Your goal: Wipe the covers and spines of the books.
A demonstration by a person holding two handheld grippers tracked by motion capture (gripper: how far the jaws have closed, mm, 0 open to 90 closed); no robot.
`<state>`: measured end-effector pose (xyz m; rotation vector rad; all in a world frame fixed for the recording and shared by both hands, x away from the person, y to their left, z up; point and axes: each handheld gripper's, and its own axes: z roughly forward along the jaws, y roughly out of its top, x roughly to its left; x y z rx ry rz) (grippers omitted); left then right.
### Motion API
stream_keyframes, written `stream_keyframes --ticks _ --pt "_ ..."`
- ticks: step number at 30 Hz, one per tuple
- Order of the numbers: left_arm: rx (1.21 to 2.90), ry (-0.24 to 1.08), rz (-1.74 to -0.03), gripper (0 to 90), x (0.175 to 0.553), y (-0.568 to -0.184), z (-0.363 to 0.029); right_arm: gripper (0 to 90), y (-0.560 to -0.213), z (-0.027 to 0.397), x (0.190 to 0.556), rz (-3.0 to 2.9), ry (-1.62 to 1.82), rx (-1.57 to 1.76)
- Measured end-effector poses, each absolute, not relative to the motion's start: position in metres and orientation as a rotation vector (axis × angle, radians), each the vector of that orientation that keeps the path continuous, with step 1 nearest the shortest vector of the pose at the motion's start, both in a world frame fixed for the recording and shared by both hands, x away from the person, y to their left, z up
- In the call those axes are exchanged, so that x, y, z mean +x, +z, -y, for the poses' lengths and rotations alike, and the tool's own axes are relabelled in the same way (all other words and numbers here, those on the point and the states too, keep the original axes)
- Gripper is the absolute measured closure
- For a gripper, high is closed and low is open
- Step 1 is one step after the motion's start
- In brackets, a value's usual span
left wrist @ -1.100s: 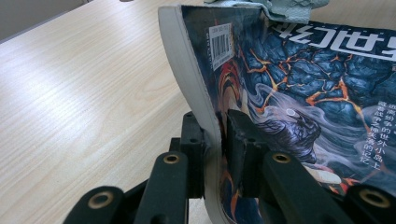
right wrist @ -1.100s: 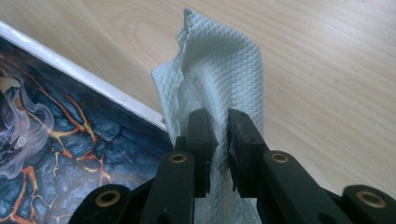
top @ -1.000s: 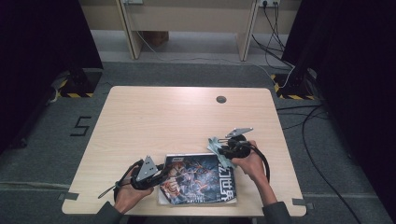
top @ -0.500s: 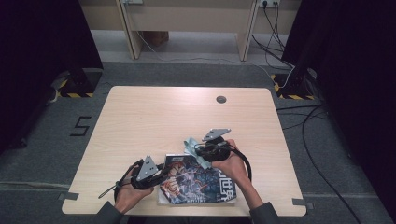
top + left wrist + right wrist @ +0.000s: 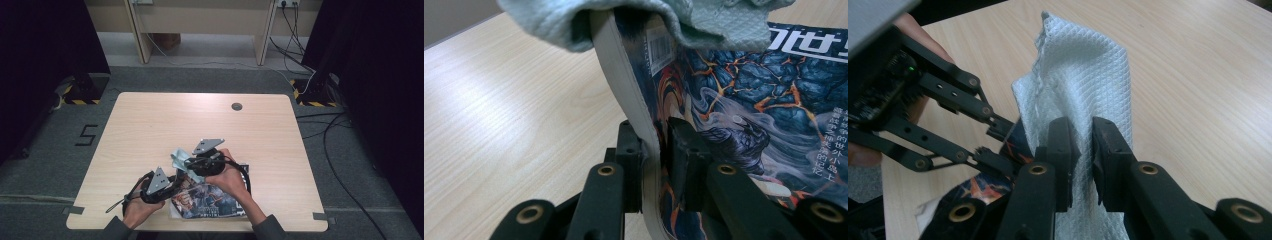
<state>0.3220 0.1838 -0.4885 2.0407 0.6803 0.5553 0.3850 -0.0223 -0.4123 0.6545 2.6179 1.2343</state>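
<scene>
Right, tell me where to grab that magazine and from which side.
Grip the magazine by its lifted outer edge, coming from its left side, level with the table. That edge curls upward, thin enough for jaws to straddle; the left hand-held gripper is shut on it there. Further along, the cloth drapes over it.

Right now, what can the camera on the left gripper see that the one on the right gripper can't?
The left gripper view shows the magazine cover art, its barcode and its bent edge clamped between that gripper's fingers. The right gripper view shows its own fingers pinching the pale blue cloth, with the left gripper and a hand behind. Both share the cloth, the magazine and the wooden table.
</scene>
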Motion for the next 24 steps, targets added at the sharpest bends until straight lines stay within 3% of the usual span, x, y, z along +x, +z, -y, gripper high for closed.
stream_keyframes --ticks 17,24 --pt "2.045 0.553 -0.681 75.4 0.323 -0.489 -0.185 80.0 -0.42 0.044 0.393 -2.618 1.17 0.709" --pt "2.042 0.558 -0.686 75.1 0.322 -0.489 -0.184 80.0 -0.415 0.029 0.385 -2.6 1.147 0.654"
